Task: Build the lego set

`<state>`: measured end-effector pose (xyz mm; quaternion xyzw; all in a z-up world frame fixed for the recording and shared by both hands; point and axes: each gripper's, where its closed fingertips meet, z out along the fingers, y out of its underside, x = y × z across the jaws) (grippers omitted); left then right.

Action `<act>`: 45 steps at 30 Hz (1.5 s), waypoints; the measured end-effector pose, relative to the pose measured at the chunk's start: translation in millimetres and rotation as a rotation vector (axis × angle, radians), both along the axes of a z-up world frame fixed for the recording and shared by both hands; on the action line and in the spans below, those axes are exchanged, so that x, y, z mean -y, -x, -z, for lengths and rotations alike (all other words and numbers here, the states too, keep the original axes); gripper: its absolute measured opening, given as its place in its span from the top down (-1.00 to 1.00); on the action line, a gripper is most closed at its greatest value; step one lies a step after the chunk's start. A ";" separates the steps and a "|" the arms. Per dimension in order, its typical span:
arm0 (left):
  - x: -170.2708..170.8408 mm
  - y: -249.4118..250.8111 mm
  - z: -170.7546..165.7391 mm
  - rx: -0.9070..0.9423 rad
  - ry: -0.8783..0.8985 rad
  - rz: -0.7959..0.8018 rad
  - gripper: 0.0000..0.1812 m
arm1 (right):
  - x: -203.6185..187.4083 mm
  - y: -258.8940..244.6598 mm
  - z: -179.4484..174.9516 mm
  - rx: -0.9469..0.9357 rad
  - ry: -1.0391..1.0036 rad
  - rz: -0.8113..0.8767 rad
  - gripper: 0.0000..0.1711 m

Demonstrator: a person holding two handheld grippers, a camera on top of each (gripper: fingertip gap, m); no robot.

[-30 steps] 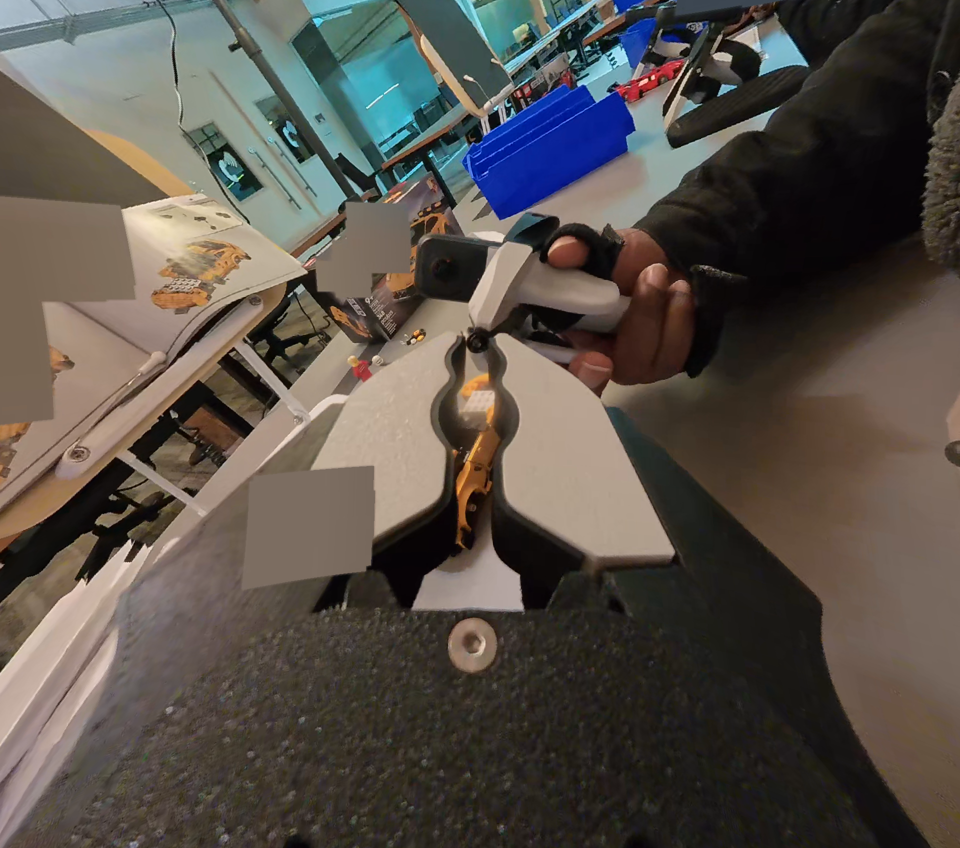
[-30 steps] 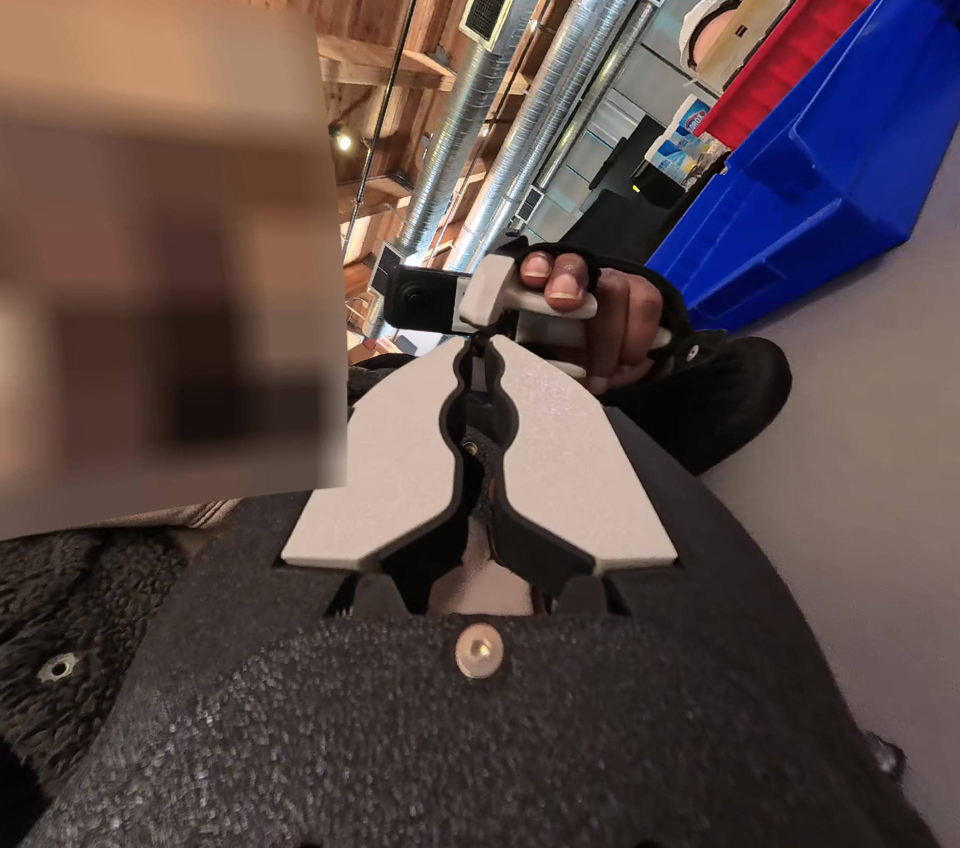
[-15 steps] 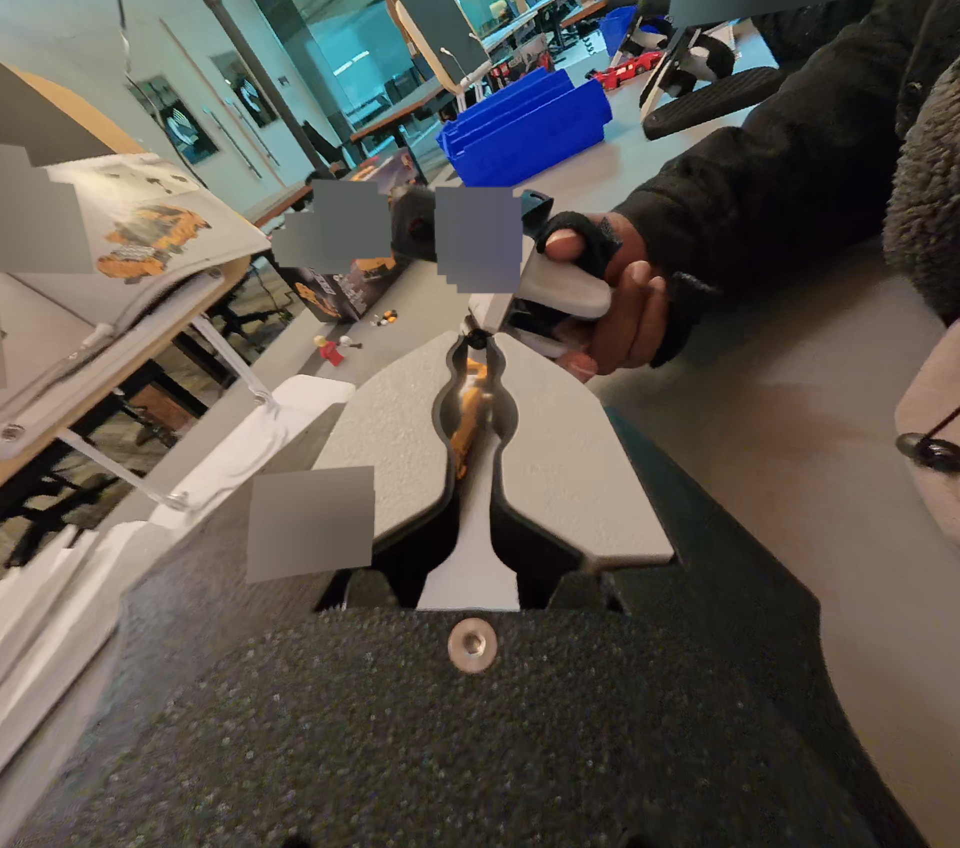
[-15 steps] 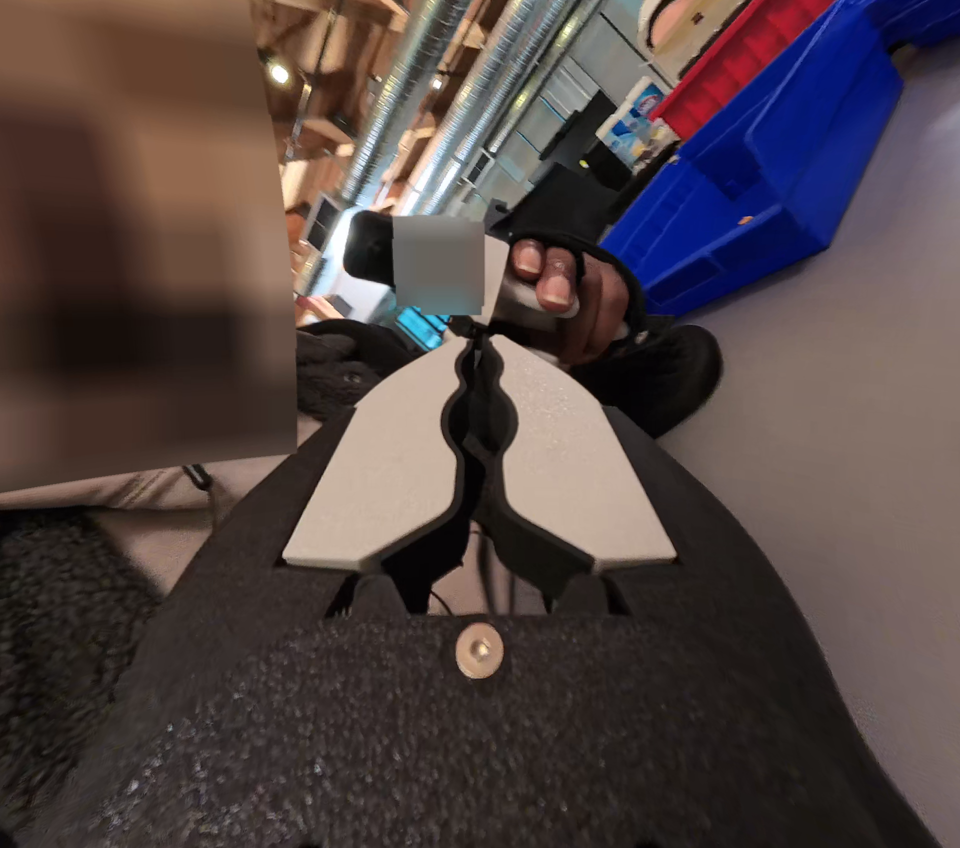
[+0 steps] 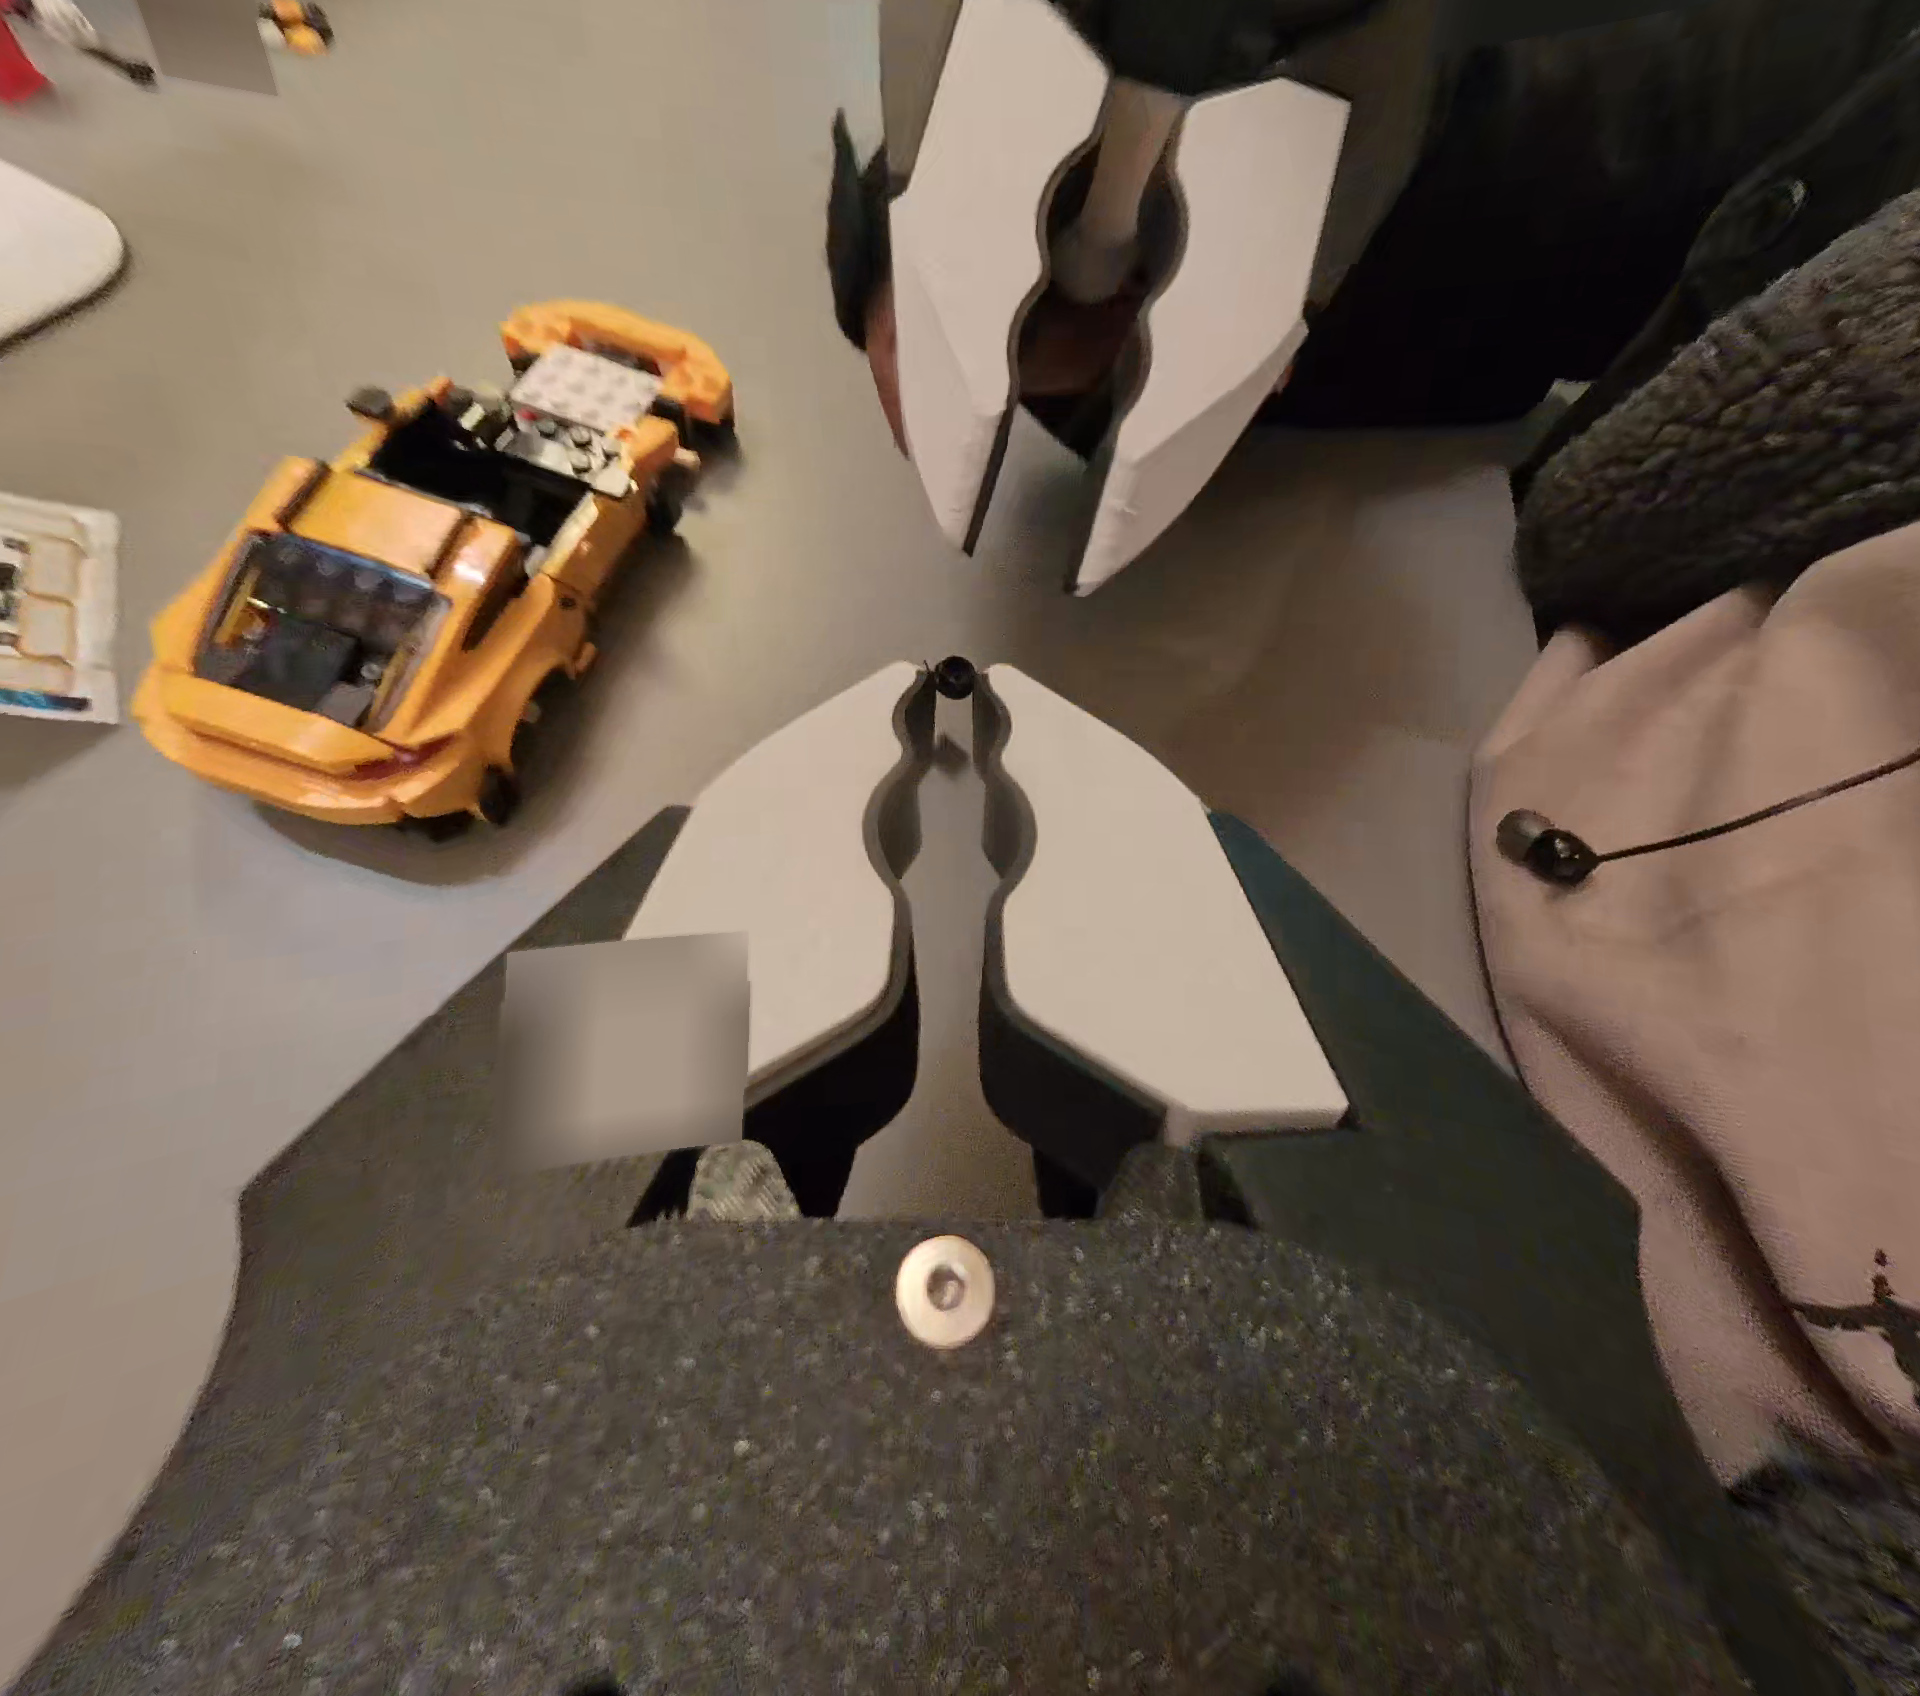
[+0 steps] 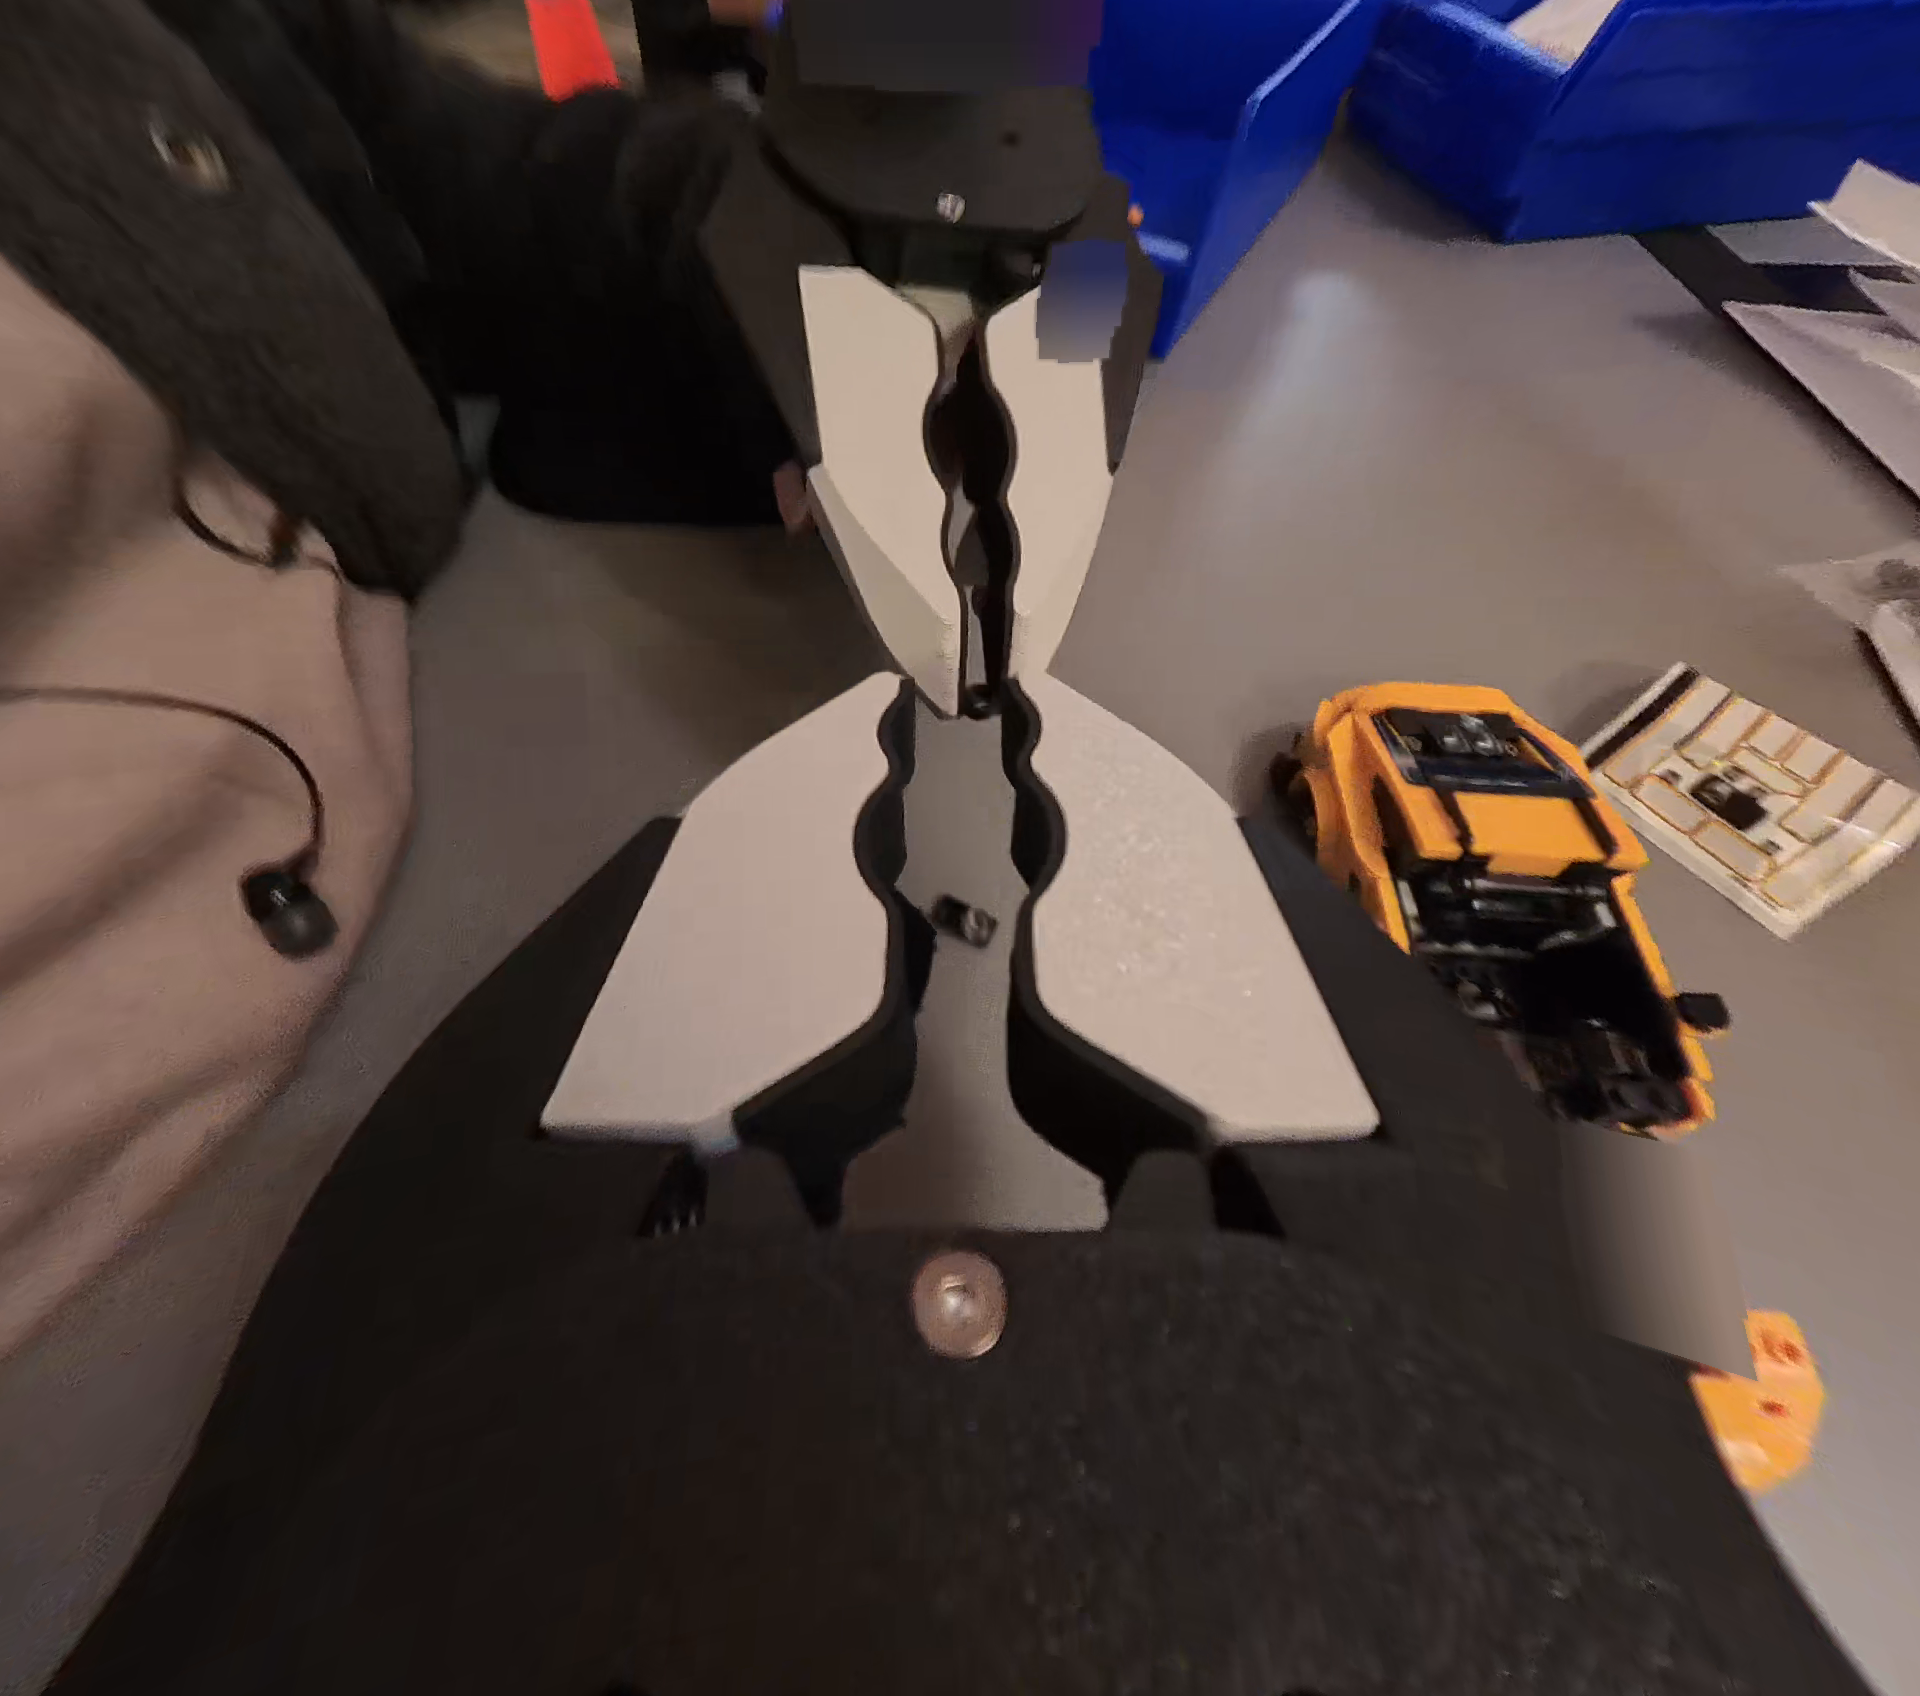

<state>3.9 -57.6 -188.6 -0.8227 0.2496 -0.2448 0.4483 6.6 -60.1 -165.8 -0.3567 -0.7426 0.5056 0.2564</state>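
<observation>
Orange and nearly whole, the lego car (image 5: 416,597) sits on the grey table (image 5: 623,140), well to the side of both grippers, with its cabin open and studs bare on the rear deck. The left gripper (image 5: 951,678) has its tips drawn almost together on a tiny black piece (image 5: 953,676), pinched at the very ends of the fingers. The right gripper (image 5: 1023,560) points back at it, tip toward tip; its jaws stand a narrow gap apart and nothing shows between them. In the right wrist view a second small black part (image 6: 964,919) lies on the table under the right gripper (image 6: 961,701), and a sticker sheet (image 6: 1745,815) rests just beside the car (image 6: 1496,908).

The step in hand looks like a hand-over or a re-seating of the pinched piece before it goes onto the car. Done well, the left grip holds steady while the right closes squarely on the exposed part. So small a piece would likely pop free under a skewed squeeze, so a slow, straight approach suits it.
</observation>
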 end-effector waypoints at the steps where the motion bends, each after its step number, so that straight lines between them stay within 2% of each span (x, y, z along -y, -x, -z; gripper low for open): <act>1: 0.1 -1.6 4.8 -0.012 0.022 0.005 0.93 | -1.2 -2.2 7.7 0.011 -0.059 0.000 0.81; 5: -1.6 -3.9 16.1 -0.052 0.055 0.010 0.93 | -17.1 -9.0 38.7 0.072 -0.244 0.027 0.77; 13: -3.8 0.5 22.2 -0.078 0.054 -0.001 0.93 | -33.4 -9.2 67.4 0.168 -0.357 0.000 0.63; 21: -3.5 8.9 24.0 -0.109 0.046 -0.023 0.93 | -23.6 -0.6 66.7 0.275 -0.497 -0.298 0.52; 26: -2.3 18.1 22.7 -0.094 0.051 -0.040 0.93 | -15.4 4.1 73.3 0.360 -0.503 -0.421 0.49; 40: 13.0 -2.9 36.7 -0.145 0.131 0.075 0.93 | -1.7 -29.8 75.0 0.380 -0.384 -0.341 0.62; 45: 12.2 -7.6 46.4 -0.189 0.173 0.077 0.93 | -12.7 -5.8 77.9 0.328 -0.393 -0.256 0.62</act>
